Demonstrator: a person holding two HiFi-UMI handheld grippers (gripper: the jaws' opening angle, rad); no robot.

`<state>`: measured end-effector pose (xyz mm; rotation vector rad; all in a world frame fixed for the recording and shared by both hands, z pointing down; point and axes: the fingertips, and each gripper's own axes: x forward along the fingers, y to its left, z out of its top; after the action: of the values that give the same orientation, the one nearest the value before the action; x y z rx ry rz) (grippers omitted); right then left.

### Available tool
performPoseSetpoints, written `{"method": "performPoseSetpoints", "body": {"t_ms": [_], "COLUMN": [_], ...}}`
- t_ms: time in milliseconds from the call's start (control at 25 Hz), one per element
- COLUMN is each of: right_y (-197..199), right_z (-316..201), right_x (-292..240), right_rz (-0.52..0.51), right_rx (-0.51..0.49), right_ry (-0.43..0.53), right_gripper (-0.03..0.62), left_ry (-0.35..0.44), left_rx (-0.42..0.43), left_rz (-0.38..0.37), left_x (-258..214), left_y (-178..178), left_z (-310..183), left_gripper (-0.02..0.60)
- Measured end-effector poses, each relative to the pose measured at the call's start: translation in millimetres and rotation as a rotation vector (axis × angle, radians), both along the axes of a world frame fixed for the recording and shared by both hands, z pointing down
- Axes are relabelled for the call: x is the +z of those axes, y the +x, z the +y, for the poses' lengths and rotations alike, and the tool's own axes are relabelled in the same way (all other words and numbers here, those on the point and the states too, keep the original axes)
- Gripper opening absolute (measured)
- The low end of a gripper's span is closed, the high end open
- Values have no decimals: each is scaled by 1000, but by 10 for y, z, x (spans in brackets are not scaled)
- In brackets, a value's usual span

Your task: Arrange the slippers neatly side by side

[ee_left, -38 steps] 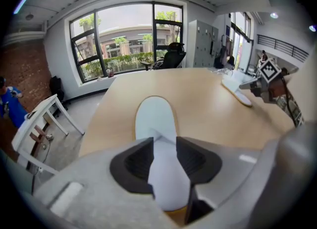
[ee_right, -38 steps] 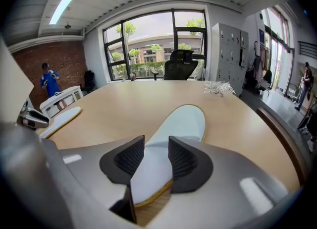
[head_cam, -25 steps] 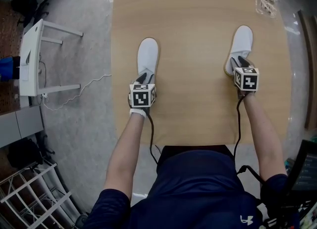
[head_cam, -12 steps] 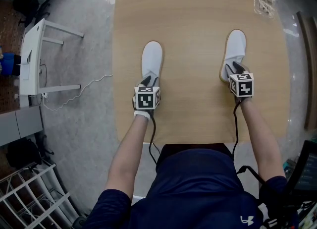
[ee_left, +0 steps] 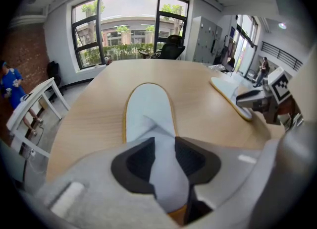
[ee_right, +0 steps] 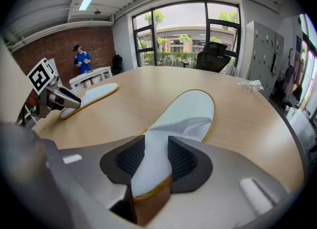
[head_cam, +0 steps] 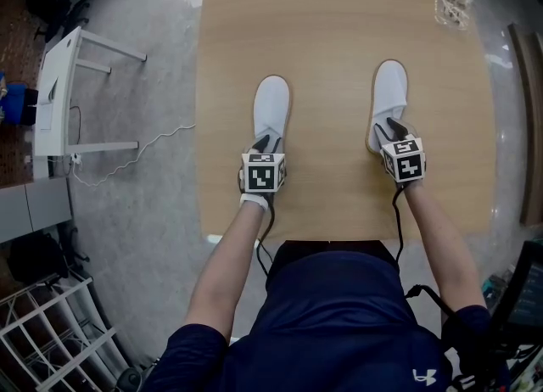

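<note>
The wooden surface (head_cam: 339, 8) carries two white slippers, toes pointing away from the person and well apart. The left slipper (head_cam: 271, 103) and right slipper (head_cam: 389, 92) look light, soft and floppy, and should slide easily. The left gripper (head_cam: 264, 142) and right gripper (head_cam: 387, 130) each have their fingers (ee_left: 136, 163) pinched on a heel edge, a sensible place to hold.

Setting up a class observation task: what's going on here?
A person holds a gripper in each hand. The left gripper is shut on the heel of the left slipper, the right gripper on the heel of the right slipper. Both white slippers lie on the wooden table, toes pointing away, with a clear gap between them.
</note>
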<state>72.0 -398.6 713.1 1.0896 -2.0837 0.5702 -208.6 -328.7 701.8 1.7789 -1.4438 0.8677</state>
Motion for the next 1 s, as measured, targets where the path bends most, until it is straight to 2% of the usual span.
{"method": "performPoseSetpoints", "body": {"t_ms": [160,400,800,1000], "right_y": [-106,-296,-600,-683], "right_z": [201,521,974,1111], "right_x": [-21,-116,-185,-191], "right_rz": [-12,-14,-22,-35], "right_rx": [-23,-62,-126,-129], "right_ry": [-9,-20,-21,-29], "right_gripper": [153,153,153,153], "left_ry": [-15,-46,-61,-79], "left_rx": [-10,-67,-35,-47], "left_rz": [31,151,224,261], "left_x": [-22,-100,-169,-170], "left_y": [128,305,596,749], "left_z": [122,385,679,758], "left_gripper": [127,101,101,98]}}
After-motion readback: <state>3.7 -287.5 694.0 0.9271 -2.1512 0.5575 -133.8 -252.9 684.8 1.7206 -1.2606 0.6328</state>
